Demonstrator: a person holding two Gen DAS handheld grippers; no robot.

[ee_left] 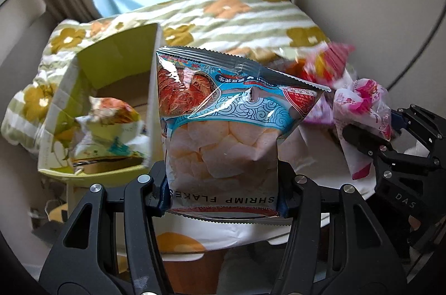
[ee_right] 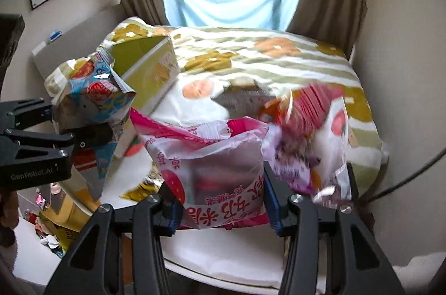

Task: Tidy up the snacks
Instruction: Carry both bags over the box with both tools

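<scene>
My left gripper [ee_left: 223, 200] is shut on a blue-and-silver shrimp flakes bag [ee_left: 223, 122] and holds it upright beside an open yellow-green cardboard box [ee_left: 122, 66]; that bag also shows in the right wrist view [ee_right: 94, 105]. An orange-and-green snack bag [ee_left: 111, 122] lies in the box. My right gripper [ee_right: 223, 214] is shut on a pink-and-white candy bag [ee_right: 211, 161], seen from the left wrist view [ee_left: 362, 111]. Red and pink snack packets [ee_right: 306, 105] lie blurred behind it on the bed.
A floral striped quilt [ee_right: 278, 58] covers the bed. The box [ee_right: 150, 66] stands at its left. A white table edge [ee_right: 223, 261] lies below my grippers. Wrappers litter the floor [ee_right: 47, 233] at left. Curtains and a window stand behind.
</scene>
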